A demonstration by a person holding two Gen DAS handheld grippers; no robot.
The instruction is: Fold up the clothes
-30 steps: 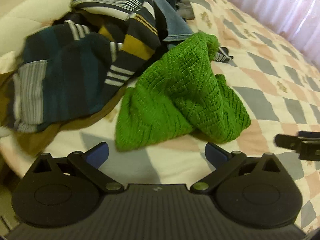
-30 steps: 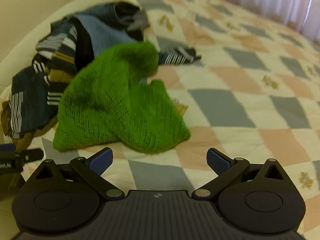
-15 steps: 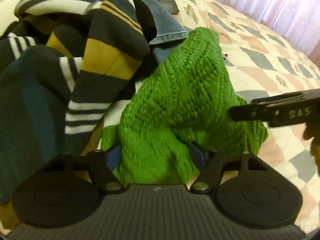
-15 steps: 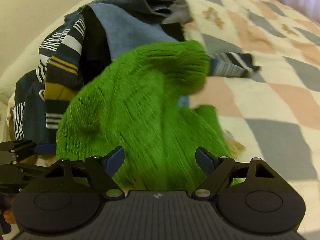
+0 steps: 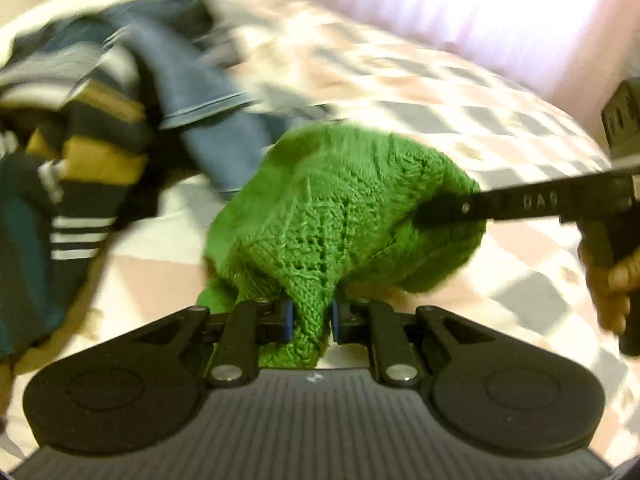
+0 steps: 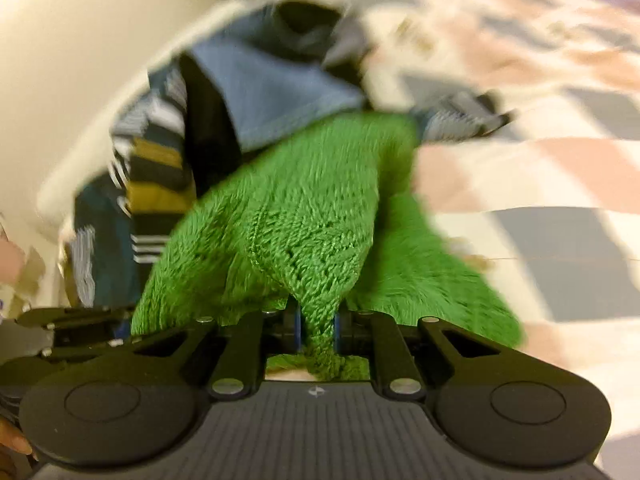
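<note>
A green knitted sweater [image 5: 340, 216] lies bunched on the checked bedspread [image 5: 500, 120]. My left gripper [image 5: 310, 316] is shut on a fold of its near edge. My right gripper [image 6: 317, 326] is shut on another fold of the sweater [image 6: 304, 232]. In the left wrist view the right gripper's fingers [image 5: 460, 210] reach in from the right and press into the sweater's right side. In the right wrist view the left gripper [image 6: 80, 320] shows at the lower left, by the sweater's left edge.
A pile of other clothes lies behind and to the left: a striped dark garment [image 5: 80, 168] with mustard bands and a blue garment [image 5: 208, 120]. A striped sock [image 6: 460, 120] lies beyond the sweater. Pink curtains [image 5: 460, 4] hang past the bed's far edge.
Both grippers have closed on folds of the green sweater, having been open around it half a second ago. The sweater is pulled up and toward me; the view is blurred by motion.
</note>
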